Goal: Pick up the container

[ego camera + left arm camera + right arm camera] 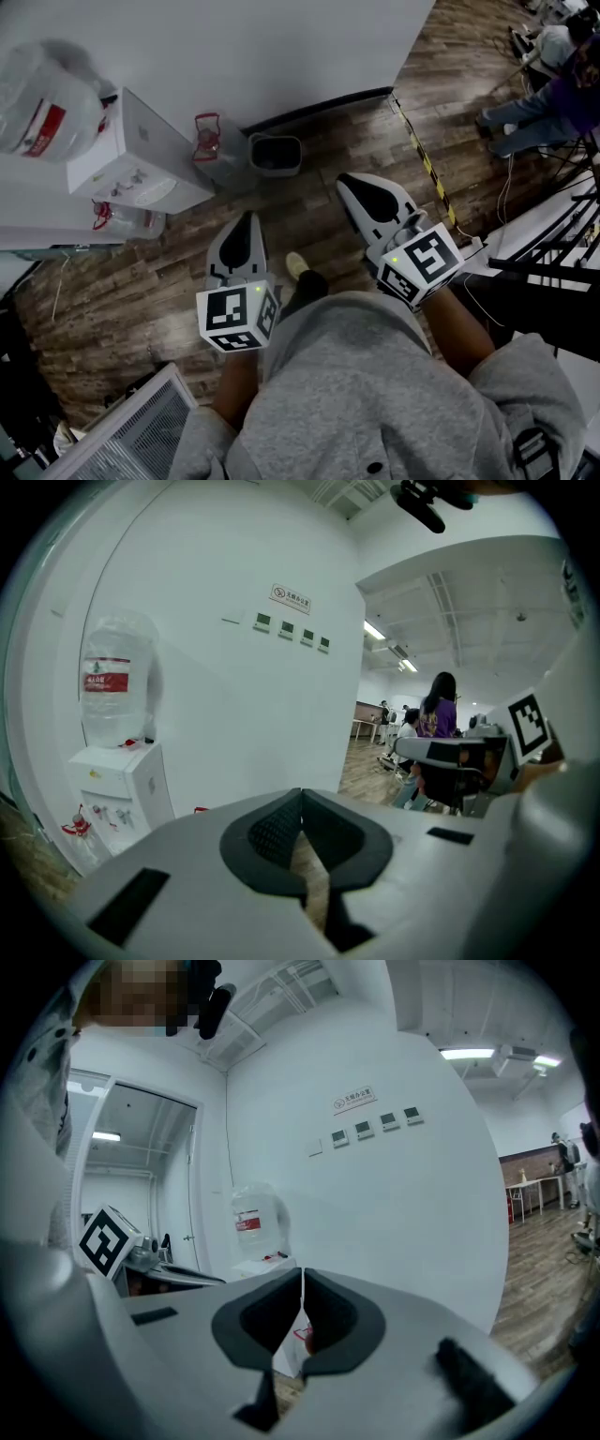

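A left gripper (248, 220) and a right gripper (352, 183), one water dispenser (141, 155), one bottle (47, 103), one bin (275, 155) and four wall panels (263, 622) are counted; perhaps three people (439, 710) are seen.

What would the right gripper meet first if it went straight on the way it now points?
The right gripper would likely meet the dispenser first, seen just past its shut jaw tips; depth is unclear.

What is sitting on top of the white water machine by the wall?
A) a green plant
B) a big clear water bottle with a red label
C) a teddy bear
B: a big clear water bottle with a red label stands on top of the white water machine.
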Motion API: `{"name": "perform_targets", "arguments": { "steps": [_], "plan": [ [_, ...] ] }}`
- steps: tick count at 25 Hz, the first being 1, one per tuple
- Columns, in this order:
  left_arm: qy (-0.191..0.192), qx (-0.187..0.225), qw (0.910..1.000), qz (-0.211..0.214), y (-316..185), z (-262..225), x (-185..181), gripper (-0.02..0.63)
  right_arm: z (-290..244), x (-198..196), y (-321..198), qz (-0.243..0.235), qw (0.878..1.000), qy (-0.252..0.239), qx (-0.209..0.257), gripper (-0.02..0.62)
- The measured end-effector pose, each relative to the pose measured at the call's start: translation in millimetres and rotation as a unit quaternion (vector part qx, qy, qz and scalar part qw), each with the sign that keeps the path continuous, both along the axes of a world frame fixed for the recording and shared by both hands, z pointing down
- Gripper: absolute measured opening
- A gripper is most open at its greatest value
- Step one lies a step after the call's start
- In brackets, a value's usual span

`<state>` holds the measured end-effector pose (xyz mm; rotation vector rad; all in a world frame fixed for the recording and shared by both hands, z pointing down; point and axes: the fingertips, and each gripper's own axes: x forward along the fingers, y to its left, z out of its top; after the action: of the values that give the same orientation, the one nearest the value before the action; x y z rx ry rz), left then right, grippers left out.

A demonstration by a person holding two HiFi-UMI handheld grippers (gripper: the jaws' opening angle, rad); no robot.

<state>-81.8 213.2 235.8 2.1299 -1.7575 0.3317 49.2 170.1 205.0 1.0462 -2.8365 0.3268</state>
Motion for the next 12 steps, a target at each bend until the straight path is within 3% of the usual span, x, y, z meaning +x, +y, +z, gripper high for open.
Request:
{"name": "perform_targets", "arguments": {
  "steps": [12],
  "plan": [
    [-0.007,0.005,0.9997,0.024,-39,1,-52,0.015,-1,-53,-44,0.014,1.0,0.011,0.018,0.026]
  ]
}}
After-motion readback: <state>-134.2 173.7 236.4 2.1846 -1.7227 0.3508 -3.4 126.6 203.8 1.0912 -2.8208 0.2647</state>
